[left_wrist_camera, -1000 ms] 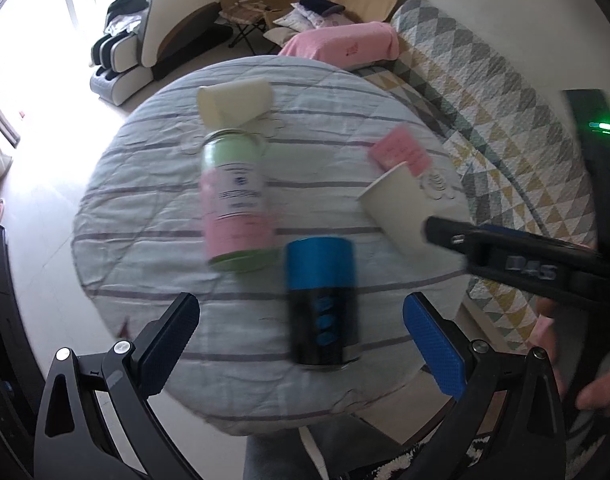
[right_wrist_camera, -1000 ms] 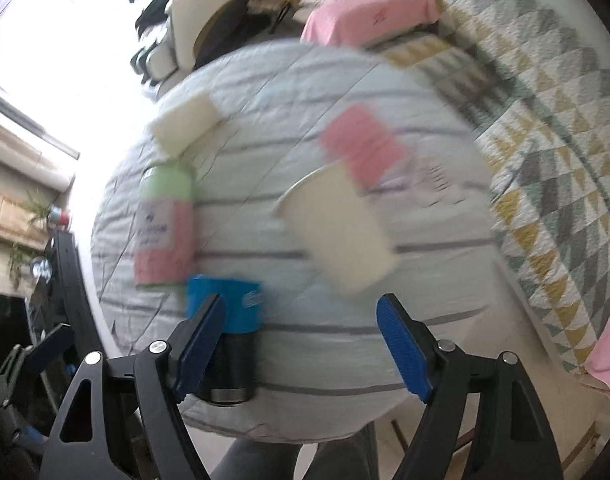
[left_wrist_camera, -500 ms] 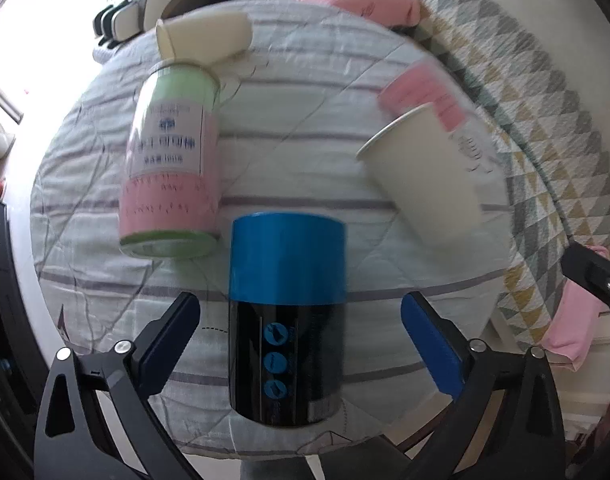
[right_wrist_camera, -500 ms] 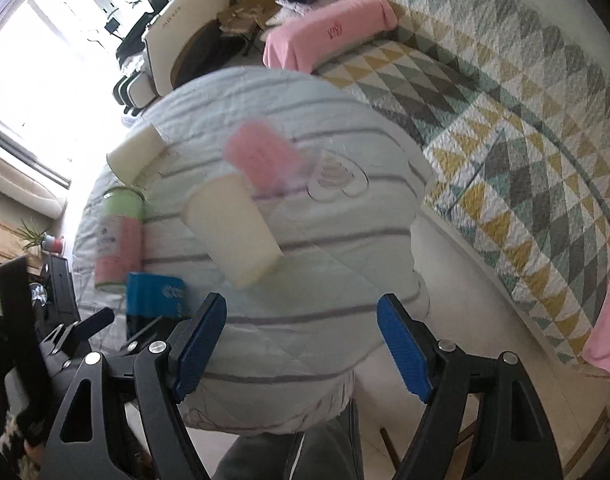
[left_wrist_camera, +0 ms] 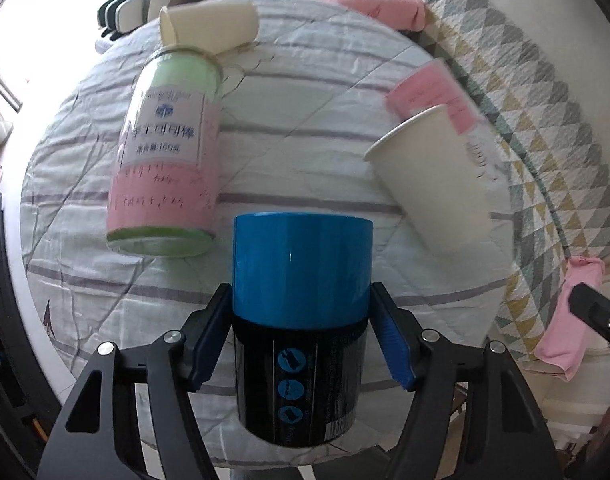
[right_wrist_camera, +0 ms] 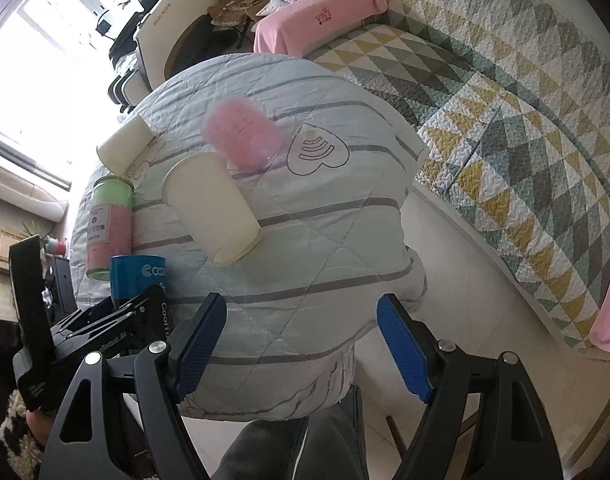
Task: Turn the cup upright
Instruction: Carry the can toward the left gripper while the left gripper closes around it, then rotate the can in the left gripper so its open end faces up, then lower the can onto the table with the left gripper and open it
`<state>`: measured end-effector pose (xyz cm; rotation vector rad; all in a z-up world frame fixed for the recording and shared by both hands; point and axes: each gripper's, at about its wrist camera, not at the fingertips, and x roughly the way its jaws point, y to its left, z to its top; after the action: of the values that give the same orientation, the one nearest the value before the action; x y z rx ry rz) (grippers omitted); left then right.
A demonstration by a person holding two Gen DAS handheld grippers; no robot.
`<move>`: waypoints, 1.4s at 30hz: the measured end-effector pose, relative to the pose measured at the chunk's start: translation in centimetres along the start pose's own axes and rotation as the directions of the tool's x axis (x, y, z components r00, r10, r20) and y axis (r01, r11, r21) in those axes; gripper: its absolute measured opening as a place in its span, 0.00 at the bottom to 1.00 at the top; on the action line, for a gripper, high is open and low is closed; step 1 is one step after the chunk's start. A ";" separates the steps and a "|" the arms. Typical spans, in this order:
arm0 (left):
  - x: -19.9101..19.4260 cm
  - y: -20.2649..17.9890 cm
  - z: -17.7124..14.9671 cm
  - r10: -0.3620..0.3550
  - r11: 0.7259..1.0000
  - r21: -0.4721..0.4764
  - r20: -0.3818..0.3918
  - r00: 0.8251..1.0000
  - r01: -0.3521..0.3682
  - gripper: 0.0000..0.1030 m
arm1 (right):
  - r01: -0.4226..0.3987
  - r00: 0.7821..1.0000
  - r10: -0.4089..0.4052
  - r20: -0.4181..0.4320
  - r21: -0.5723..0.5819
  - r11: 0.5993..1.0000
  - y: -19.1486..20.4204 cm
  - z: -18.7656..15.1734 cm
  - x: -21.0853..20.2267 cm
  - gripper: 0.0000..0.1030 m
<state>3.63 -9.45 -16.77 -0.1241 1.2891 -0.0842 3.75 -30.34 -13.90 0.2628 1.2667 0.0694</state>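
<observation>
A black cup with a blue band (left_wrist_camera: pixel 301 320) lies on its side on the round quilt-covered table (left_wrist_camera: pixel 305 92). My left gripper (left_wrist_camera: pixel 301 344) is shut on it, one blue pad against each side. The cup also shows in the right wrist view (right_wrist_camera: pixel 139 276), with the left gripper around it. My right gripper (right_wrist_camera: pixel 301 344) is open and empty, above the table's near edge. A white paper cup (right_wrist_camera: pixel 213 208) lies on its side mid-table; it also shows in the left wrist view (left_wrist_camera: pixel 437 184).
A green-and-pink labelled jar (left_wrist_camera: pixel 165 152), a cream cup (left_wrist_camera: pixel 213 20) and a pink cup (right_wrist_camera: pixel 241 136) lie on the table. A quilted sofa (right_wrist_camera: pixel 505 100) stands to the right. Bare floor (right_wrist_camera: pixel 445 260) runs between table and sofa.
My left gripper moved forward over the black-and-blue cup and closed on it. My right gripper drew back to the right, away from the paper cup, staying open.
</observation>
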 end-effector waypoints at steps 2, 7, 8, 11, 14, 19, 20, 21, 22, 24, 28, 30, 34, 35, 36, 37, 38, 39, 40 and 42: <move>-0.9 -0.6 0.5 -0.013 1.000 0.014 0.031 0.999 0.013 0.66 | -0.002 1.000 0.002 0.006 0.000 1.000 -0.1 0.0 -0.3 0.77; -2.3 -1.9 2.7 -0.035 0.999 0.044 0.172 0.985 0.027 0.66 | -0.001 0.999 0.001 0.034 -0.002 1.000 -0.3 -0.4 -1.1 0.77; -2.4 -1.9 3.0 -0.038 0.999 0.046 0.203 0.979 0.030 0.66 | 0.004 0.999 -0.004 0.037 -0.002 1.000 -0.4 -0.5 -1.2 0.77; -1.8 -2.0 3.6 -0.039 0.999 0.044 0.244 0.969 0.029 0.66 | 0.018 0.999 -0.018 0.040 0.002 1.000 -0.8 -1.1 -1.1 0.77; -1.1 -1.8 2.5 -0.042 0.999 0.044 0.257 0.965 0.031 0.66 | 0.034 0.999 -0.034 0.022 0.006 0.999 -1.3 -1.9 -0.2 0.77; -2.0 -1.7 1.6 -0.071 0.997 0.032 0.230 0.971 0.065 0.66 | 0.025 0.999 -0.025 -0.026 0.030 0.999 -1.8 -2.6 1.1 0.77; -2.3 -1.8 1.6 -0.064 0.998 0.036 0.219 0.974 0.057 0.66 | 0.023 0.999 -0.022 -0.024 0.026 0.999 -1.7 -2.6 1.1 0.77; -2.7 -1.9 1.6 -0.045 0.998 0.042 0.214 0.976 0.037 0.66 | 0.023 1.000 -0.022 -0.021 0.018 1.000 -1.4 -2.6 0.9 0.77; -2.9 -1.9 1.6 -0.035 0.999 0.048 0.218 0.975 0.025 0.66 | 0.020 1.000 -0.020 -0.013 0.008 1.000 -1.1 -2.5 0.7 0.77; -3.0 -1.8 1.8 -0.028 0.998 0.053 0.214 0.976 0.017 0.66 | 0.014 1.000 -0.014 -0.001 -0.007 1.000 -0.6 -2.4 0.3 0.77; -2.4 -1.3 2.2 -0.023 0.999 0.043 0.184 0.983 0.015 0.66 | 0.010 1.000 -0.010 0.008 -0.013 1.000 -0.3 -2.2 0.0 0.77; -2.0 -1.2 1.8 -0.022 0.999 0.048 0.177 0.984 0.014 0.66 | 0.011 1.000 -0.011 0.005 -0.008 1.000 -0.3 -2.1 0.1 0.77; -2.0 -1.5 1.4 -0.010 0.998 0.062 0.187 0.982 -0.001 0.70 | 0.014 1.000 -0.014 0.004 0.005 1.000 -0.7 -1.9 0.1 0.77; -1.8 -1.7 1.4 0.000 0.998 0.062 0.184 0.983 -0.012 0.74 | 0.013 1.000 -0.013 0.004 0.009 1.000 -0.8 -1.8 0.1 0.77; -1.7 -1.8 1.4 0.010 0.998 0.067 0.183 0.983 -0.023 0.83 | 0.012 1.000 -0.012 0.005 0.010 1.000 -0.8 -1.9 0.1 0.77; -1.8 -2.0 1.3 0.019 0.997 0.074 0.190 0.982 -0.033 0.90 | 0.011 1.000 -0.012 0.007 0.010 1.000 -0.8 -1.8 0.1 0.77; -1.8 -2.2 1.2 0.031 0.996 0.079 0.199 0.980 -0.047 0.92 | 0.011 1.000 -0.011 0.010 0.007 1.000 -0.7 -1.8 0.1 0.77; -1.8 -2.3 1.3 0.040 0.995 0.081 0.201 0.979 -0.058 0.94 | 0.011 1.000 -0.011 0.015 0.000 1.000 -0.6 -1.8 0.0 0.77; -1.8 -2.4 1.3 0.042 0.995 0.081 0.198 0.979 -0.059 0.94 | 0.011 1.000 -0.011 0.018 -0.003 1.000 -0.5 -1.7 0.0 0.77; -1.9 -2.4 1.5 0.037 0.995 0.082 0.195 0.980 -0.054 0.94 | 0.008 1.000 -0.008 0.022 -0.006 1.000 -0.3 -1.6 -0.1 0.77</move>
<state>4.61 -11.54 -14.22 -0.0271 1.0917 -0.0863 2.13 -30.40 -14.31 0.2526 1.2452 0.0636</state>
